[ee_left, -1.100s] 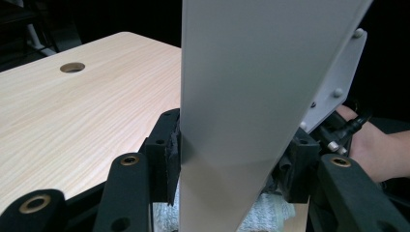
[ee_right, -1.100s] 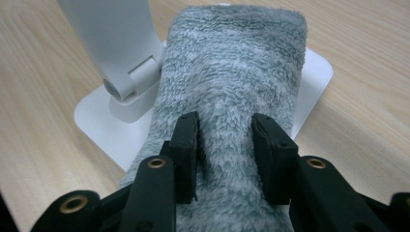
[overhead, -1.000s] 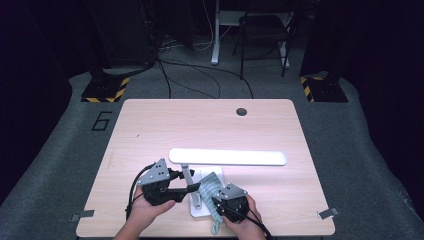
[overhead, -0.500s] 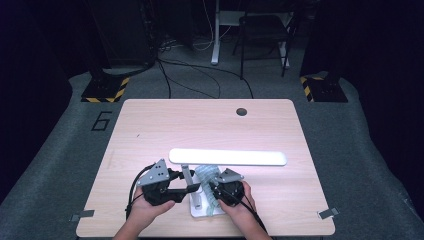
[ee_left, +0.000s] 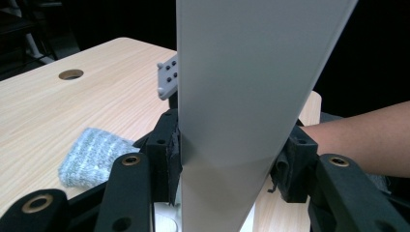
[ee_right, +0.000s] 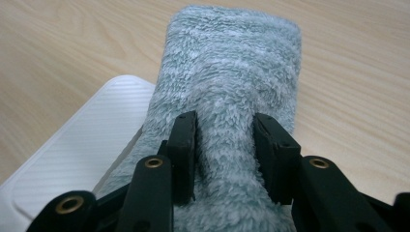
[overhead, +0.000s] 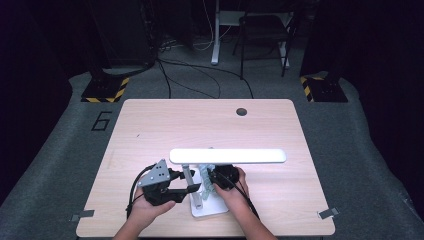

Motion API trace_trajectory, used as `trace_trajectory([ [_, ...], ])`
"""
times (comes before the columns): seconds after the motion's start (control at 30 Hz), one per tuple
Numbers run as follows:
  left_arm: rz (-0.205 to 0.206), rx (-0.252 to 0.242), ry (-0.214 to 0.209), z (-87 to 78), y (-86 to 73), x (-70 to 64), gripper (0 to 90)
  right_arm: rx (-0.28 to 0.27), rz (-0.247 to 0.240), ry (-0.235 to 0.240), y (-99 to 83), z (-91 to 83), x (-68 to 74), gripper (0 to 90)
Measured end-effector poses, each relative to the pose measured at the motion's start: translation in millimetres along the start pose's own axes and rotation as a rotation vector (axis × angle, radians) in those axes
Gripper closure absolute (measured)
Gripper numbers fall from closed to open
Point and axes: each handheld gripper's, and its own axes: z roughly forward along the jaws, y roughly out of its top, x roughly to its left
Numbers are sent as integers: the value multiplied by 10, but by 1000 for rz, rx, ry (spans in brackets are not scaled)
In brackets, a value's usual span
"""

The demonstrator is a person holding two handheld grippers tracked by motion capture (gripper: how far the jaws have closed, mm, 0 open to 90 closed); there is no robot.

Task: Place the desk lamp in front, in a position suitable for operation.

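A white desk lamp stands near the table's front edge, with a long bar head (overhead: 227, 156), a thin post (overhead: 189, 175) and a flat white base (overhead: 210, 209). My left gripper (overhead: 186, 189) is shut on the post; in the left gripper view the pale lamp post (ee_left: 241, 96) stands clamped at my left gripper (ee_left: 227, 159). My right gripper (overhead: 220, 178) sits just right of the post, under the head. In its own view my right gripper (ee_right: 225, 145) pinches a fold of a fuzzy grey-blue cloth (ee_right: 232, 77) that lies partly over the ribbed base (ee_right: 72, 159).
The wooden table (overhead: 150, 130) has a round cable hole (overhead: 241, 111) at the back. Dark floor with cables, a chair and striped stands lies beyond it. The right forearm (ee_left: 358, 140) crosses close behind the lamp.
My right gripper has slid the cloth away from the front edge toward the lamp post, over the base. The left gripper and the lamp have stayed put.
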Motion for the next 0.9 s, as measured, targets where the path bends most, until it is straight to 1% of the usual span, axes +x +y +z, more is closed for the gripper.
trace_trajectory([
  [0.1,-1,-3,-1,0,-4,-1,522,-4,19,-8,24,38,-7,628],
  [0.13,-1,-3,0,0,-4,0,522,-5,18,-5,30,47,-13,628],
  [0.2,-9,-6,9,3,-5,-7,523,-2,27,-8,36,49,-14,628],
  [0.23,-5,-9,15,9,-4,-15,524,-4,29,-4,33,45,-10,629],
  [0.27,1,2,17,4,1,-19,525,-1,32,-4,28,34,-1,629],
  [0.3,1,-4,30,11,0,-27,526,-3,24,-1,24,24,-2,629],
  [0.37,0,-4,33,9,0,-28,527,3,26,7,12,-4,14,628],
  [0.43,0,-4,36,6,-4,-30,528,5,17,10,-14,-46,46,628],
  [0.47,2,-3,36,4,-5,-30,528,4,-3,13,-41,-82,63,628],
  [0.53,2,-5,37,3,-7,-30,529,0,-11,19,-63,-102,75,628],
  [0.57,2,-7,38,2,-9,-30,529,-4,-24,26,-94,-137,87,628],
  [0.6,-2,-9,40,3,-11,-33,530,-4,-48,41,-176,-236,125,628],
  [0.63,-1,-6,42,2,-11,-35,530,-4,-48,41,-176,-236,125,628],
  [0.7,2,-1,40,-3,-9,-33,531,5,-71,63,-251,-339,166,627],
  [0.8,3,-1,44,-2,-9,-35,532,18,-79,83,-340,-465,219,628],
  [0.9,3,-3,51,0,-9,-41,533,25,-104,101,-431,-600,276,628],
])
